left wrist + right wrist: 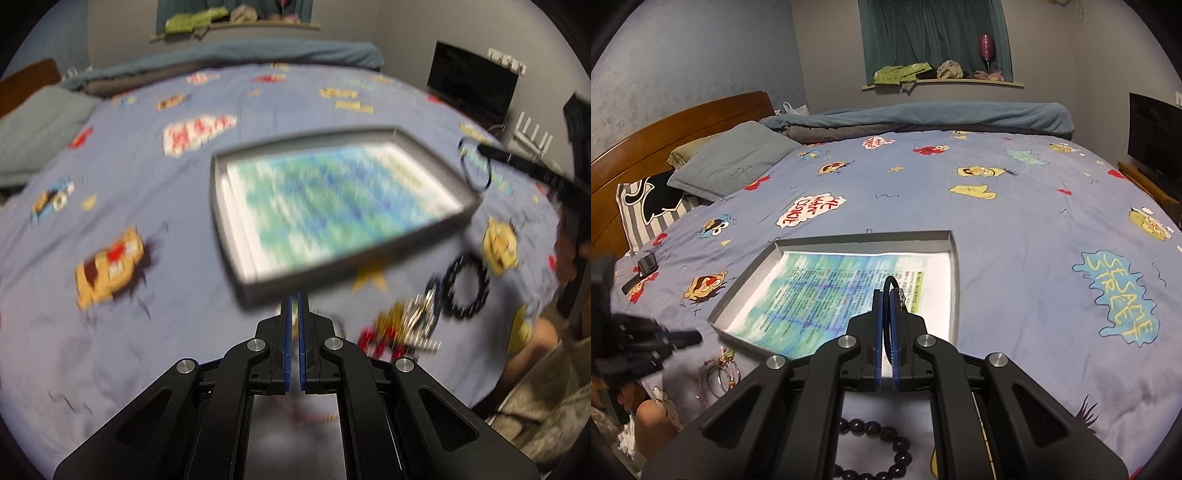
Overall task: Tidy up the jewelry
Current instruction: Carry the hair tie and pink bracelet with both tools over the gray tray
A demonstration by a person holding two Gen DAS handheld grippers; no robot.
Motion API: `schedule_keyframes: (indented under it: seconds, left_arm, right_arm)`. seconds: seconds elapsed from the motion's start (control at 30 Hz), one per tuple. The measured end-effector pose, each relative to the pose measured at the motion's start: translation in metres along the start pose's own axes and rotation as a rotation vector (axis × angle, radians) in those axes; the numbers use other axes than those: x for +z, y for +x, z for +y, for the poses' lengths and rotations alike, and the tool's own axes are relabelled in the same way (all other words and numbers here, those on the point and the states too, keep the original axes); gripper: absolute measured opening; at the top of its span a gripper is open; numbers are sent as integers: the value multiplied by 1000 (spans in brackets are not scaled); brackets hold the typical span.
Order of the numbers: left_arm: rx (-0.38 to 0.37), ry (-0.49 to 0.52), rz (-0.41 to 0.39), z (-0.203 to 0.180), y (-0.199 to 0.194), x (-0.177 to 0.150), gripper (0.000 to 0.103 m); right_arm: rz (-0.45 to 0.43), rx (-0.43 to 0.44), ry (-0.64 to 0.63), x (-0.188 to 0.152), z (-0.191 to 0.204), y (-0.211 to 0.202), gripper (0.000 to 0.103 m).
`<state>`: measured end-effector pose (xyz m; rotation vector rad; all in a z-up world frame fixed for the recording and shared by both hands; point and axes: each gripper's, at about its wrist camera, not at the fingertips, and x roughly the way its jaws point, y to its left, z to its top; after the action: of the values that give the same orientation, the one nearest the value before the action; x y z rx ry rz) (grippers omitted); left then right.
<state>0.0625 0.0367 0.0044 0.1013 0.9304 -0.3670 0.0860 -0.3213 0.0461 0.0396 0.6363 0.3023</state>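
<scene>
home bedroom: bed [997, 206], pillows [731, 166], curtain [934, 33]

Tray [955, 258] on bedspread [1015, 221], paper [820, 291] inside, bead bracelet [886, 454] before it, pillows [727, 166] behind-left

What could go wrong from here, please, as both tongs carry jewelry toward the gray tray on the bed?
1. The right tongs pinch the thin dark bangle only at its edge; it could slip and drop short of the tray.
2. The left tongs hold something small that is too blurred to identify; a loose pinch could drop it.
3. The beaded bracelet and jewelry pile lie near the bed's edge and could be knocked off.
</scene>
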Motion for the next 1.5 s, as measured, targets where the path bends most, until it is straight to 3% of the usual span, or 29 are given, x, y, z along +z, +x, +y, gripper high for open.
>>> schedule_keyframes:
  seconds: [0.07, 0.17, 0.33, 0.4, 0.47, 0.8, 1.1, 1.27, 1.5]
  left_arm:
    - [3, -8, 32, 2, 6, -8, 9]
    - [19, -25, 62, 7, 15, -18, 34]
    - [11, -41, 59, 11, 15, -23, 32]
    - [18, -34, 71, 11, 17, -25, 13]
    - [17, -26, 78, 10, 18, -26, 6]
    - [2, 48, -72, -7, -34, -1, 5]
    - [-4, 122, -236, -20, -67, 74, 5]
    - [-20, 98, -237, -19, -41, 115, 5]
    - [-38, -7, -125, 6, 44, 147, 5]
  right_arm:
    - [-3, 3, -4, -1, 3, -2, 4]
    - [-8, 9, -8, -1, 7, -7, 4]
    - [-10, 7, -16, -3, 10, -11, 4]
    - [-9, 9, -16, -4, 11, -12, 4]
    - [-10, 10, -18, -4, 13, -14, 3]
    - [-7, -1, -23, -4, 11, -15, 4]
    - [2, -30, -41, 16, 5, 13, 4]
    - [39, -30, -3, 31, -5, 50, 4]
    - [81, -67, 12, 50, -13, 99, 4]
